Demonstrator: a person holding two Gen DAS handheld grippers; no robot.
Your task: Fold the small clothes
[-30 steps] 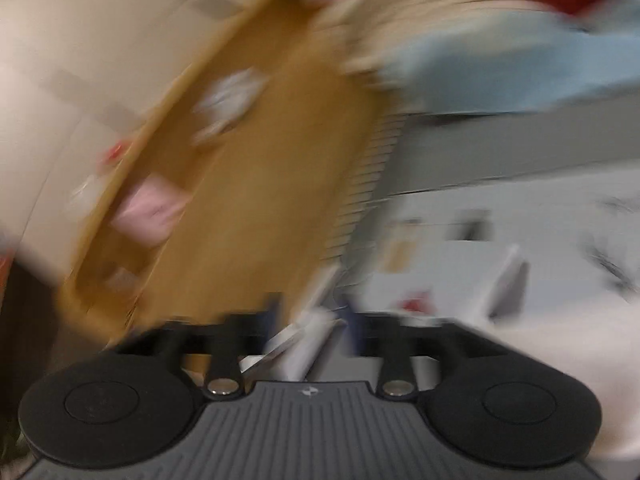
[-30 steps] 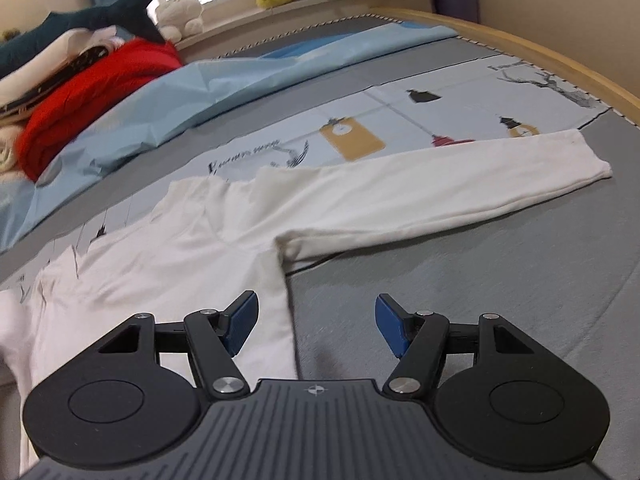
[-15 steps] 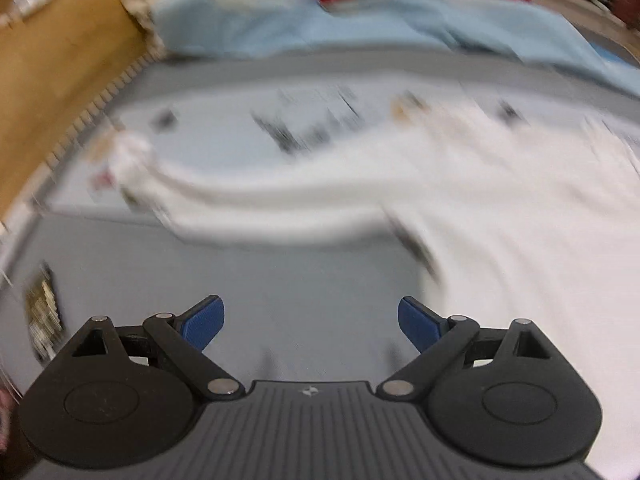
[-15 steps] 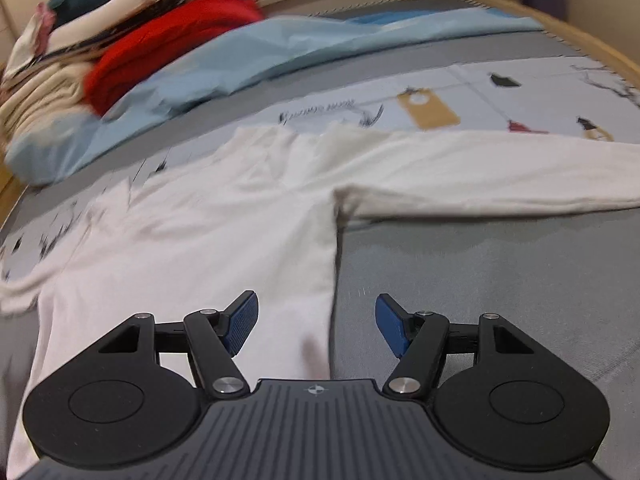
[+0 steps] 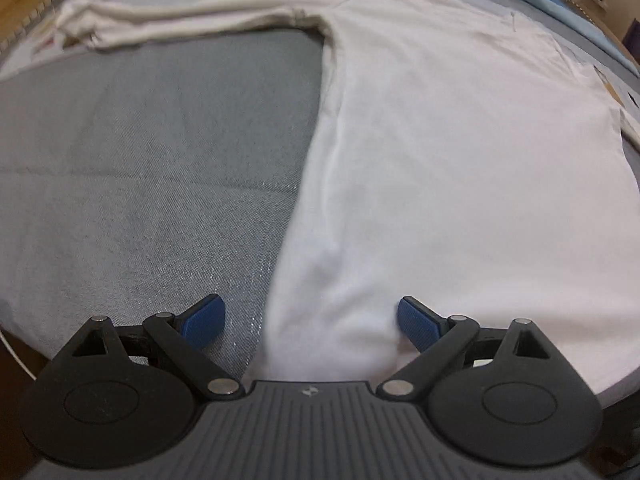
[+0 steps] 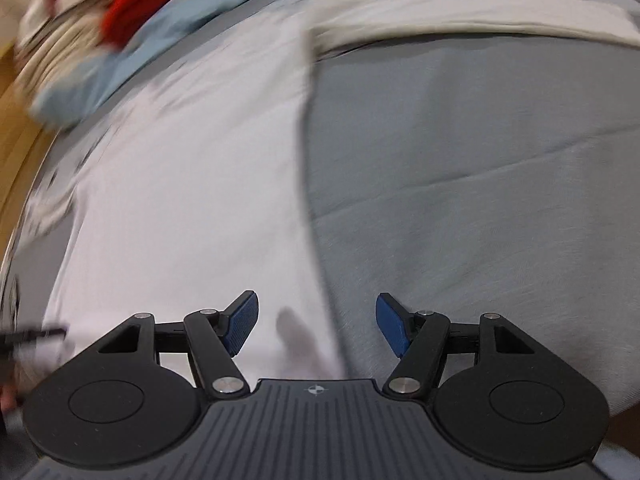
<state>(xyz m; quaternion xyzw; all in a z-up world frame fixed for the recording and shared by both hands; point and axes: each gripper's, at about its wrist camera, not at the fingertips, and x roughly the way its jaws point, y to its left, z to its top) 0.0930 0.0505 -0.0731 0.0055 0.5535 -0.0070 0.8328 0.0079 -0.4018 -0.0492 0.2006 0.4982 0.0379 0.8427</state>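
Observation:
A white long-sleeved shirt (image 5: 460,152) lies spread flat on a grey bed cover (image 5: 152,168), sleeves stretched out to the sides. My left gripper (image 5: 310,322) is open, low over the shirt's lower left corner, with the side edge between its blue pads. The shirt also shows in the right wrist view (image 6: 192,200). My right gripper (image 6: 316,328) is open, low over the shirt's lower right corner, its side edge between the pads. The right sleeve (image 6: 480,16) runs across the top.
A light blue blanket (image 6: 132,56) and a pile of red and cream clothes (image 6: 132,4) lie at the far side of the bed. A wooden bed frame (image 6: 16,120) edges the left side. Grey cover (image 6: 480,184) lies right of the shirt.
My left gripper swung round from the wooden frame to the shirt and came down to its lower left corner. My right gripper moved down toward the lower right corner.

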